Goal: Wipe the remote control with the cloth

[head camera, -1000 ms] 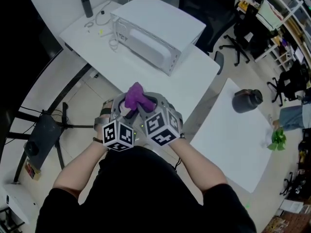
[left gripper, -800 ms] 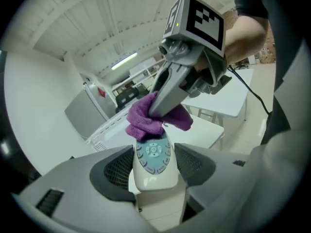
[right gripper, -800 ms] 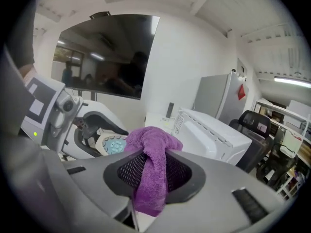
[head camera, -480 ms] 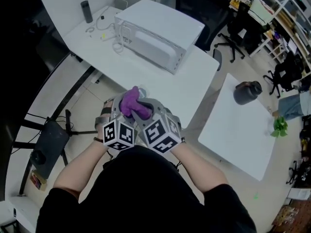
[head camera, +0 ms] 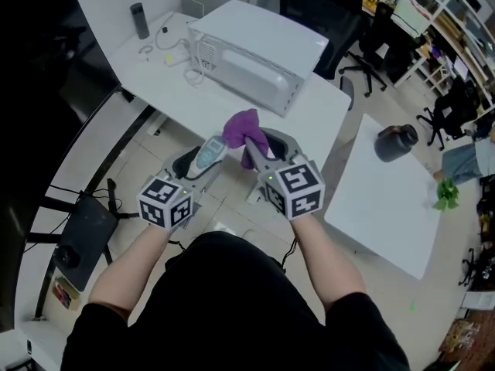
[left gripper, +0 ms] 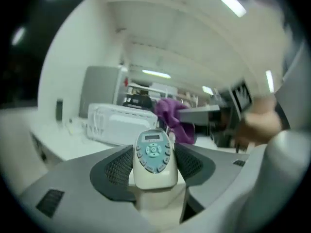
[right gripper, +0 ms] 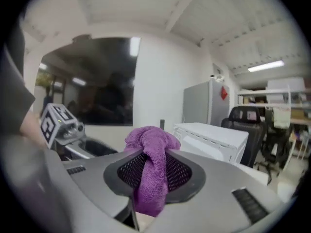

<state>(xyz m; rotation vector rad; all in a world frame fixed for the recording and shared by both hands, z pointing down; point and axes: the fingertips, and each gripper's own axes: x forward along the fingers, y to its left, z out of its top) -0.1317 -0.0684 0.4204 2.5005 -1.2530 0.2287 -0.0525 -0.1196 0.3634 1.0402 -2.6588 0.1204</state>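
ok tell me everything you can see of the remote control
The remote control is a rounded cream plastic handset with a pale blue-grey face: a display window at the top, a round pad below it, and buttons ringing that. It is held in the air, clamped by its sides between the left gripper's jaws, button face toward that gripper's camera, top end pointing away. The purple cloth sits just beyond its tip; contact is unclear.

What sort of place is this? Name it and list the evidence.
Probably an office or lab workroom: white rectangular desks, black wheeled office chairs, and cluttered white shelving all point that way.
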